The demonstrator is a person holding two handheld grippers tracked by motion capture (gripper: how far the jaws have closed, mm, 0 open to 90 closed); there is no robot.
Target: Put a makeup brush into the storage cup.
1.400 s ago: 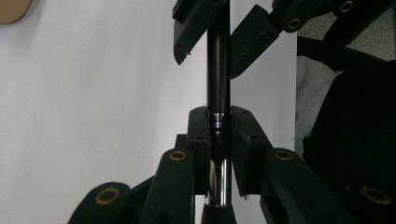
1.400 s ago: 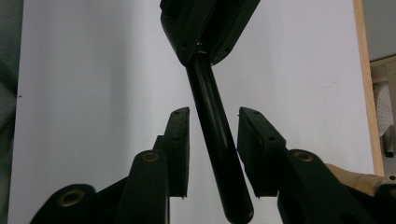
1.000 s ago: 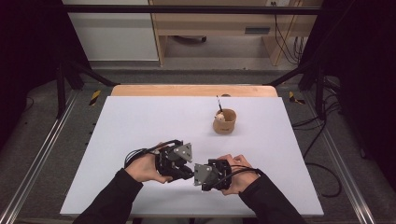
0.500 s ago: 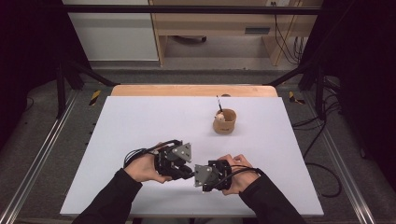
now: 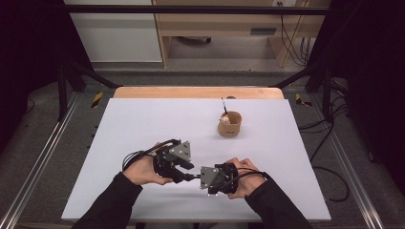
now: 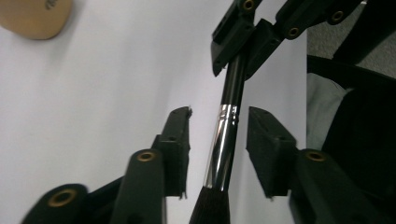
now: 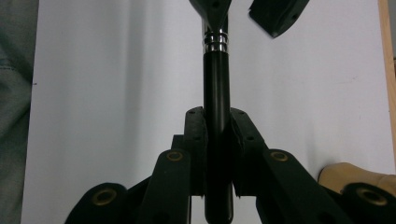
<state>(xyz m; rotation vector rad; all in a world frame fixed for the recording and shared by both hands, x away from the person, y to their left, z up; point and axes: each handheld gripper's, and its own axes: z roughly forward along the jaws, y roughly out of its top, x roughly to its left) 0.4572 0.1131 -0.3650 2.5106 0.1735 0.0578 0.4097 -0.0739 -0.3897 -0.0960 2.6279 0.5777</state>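
Note:
A makeup brush (image 6: 223, 140) with a black handle (image 7: 217, 88), a silver ferrule and dark bristles lies level between my two grippers just above the white table (image 5: 143, 119). My right gripper (image 7: 217, 114) is shut on the handle, and its jaws have just been closing tighter. My left gripper (image 6: 219, 114) is open around the ferrule; its jaws have just been opening, and both pads stand clear of the brush. In the high view the left gripper (image 5: 187, 171) and right gripper (image 5: 203, 177) face each other tip to tip near the table's front.
A wooden cup (image 5: 229, 124) stands at the middle right of the table with a thin dark brush (image 5: 223, 105) upright in it. A wooden strip (image 5: 196, 92) borders the far edge. Cables trail from both grippers toward the person's sleeves.
Both hands stay at the front of the table. The left gripper's jaws look slightly wider apart than before, and the brush remains between the two grippers.

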